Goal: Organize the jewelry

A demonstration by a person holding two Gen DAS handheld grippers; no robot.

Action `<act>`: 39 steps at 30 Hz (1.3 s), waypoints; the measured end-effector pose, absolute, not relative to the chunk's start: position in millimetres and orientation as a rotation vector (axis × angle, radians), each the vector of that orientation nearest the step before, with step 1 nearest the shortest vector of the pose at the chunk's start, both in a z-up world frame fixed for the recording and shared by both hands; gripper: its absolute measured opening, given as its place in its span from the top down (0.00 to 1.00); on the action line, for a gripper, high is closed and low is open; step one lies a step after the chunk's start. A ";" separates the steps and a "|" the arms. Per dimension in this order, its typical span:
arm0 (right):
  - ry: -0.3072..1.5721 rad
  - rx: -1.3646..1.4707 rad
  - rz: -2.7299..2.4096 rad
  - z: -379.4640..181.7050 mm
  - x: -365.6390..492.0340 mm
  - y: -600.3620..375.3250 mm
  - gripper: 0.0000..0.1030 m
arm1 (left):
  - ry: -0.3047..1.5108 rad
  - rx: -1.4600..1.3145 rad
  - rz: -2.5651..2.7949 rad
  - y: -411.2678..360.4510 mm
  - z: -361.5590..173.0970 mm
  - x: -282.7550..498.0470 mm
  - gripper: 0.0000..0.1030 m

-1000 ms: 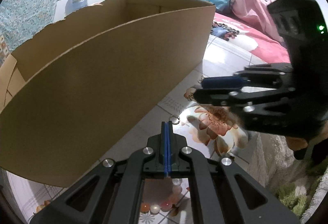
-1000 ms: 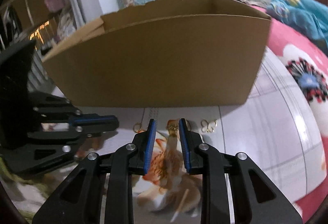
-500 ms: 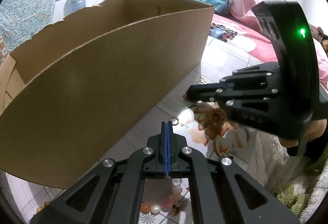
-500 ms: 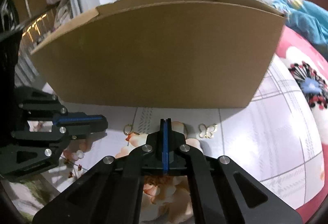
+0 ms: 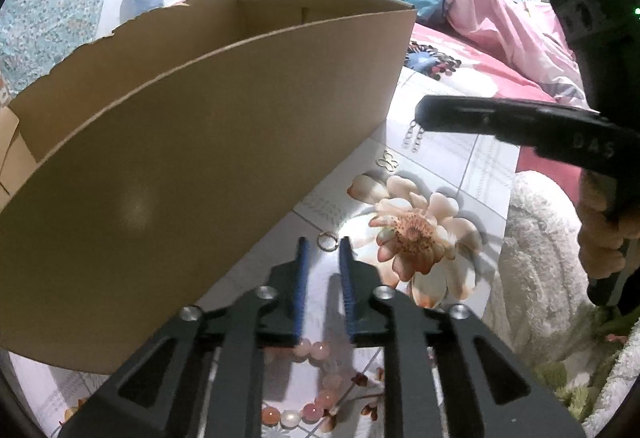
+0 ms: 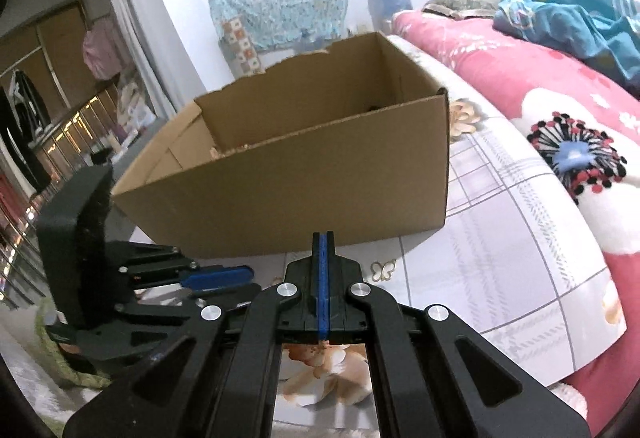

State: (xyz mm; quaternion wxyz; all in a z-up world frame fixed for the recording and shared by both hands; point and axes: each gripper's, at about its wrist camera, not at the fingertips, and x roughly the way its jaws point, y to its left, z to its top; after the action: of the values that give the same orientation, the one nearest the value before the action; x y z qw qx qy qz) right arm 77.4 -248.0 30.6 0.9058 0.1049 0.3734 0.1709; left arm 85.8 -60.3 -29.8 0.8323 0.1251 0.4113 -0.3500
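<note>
Behind right gripper (image 6: 323, 238), hidden earring.

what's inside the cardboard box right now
From the right wrist view, the cardboard box is open on top, showing bare inner walls, some pale bits and a small dark shape low down. Its near wall hides most of the floor, so any jewelry inside can't be seen.

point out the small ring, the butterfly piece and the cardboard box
small ring (image 5: 328, 241), left wrist view, on its hoop
butterfly piece (image 6: 383, 270), right wrist view, on its wings
cardboard box (image 6: 304, 193), right wrist view, on its near wall
</note>
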 end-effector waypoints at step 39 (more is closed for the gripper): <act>0.708 0.258 0.381 49.0 60.6 -246.1 1.00 | 0.810 0.385 -0.734 -78.6 -19.5 74.1 0.90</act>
State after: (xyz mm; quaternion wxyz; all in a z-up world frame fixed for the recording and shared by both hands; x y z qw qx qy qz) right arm 60.6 -246.1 49.0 0.9122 0.1252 0.3437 0.1848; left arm 74.1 -78.6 -19.5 0.8368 0.1818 0.3827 -0.3469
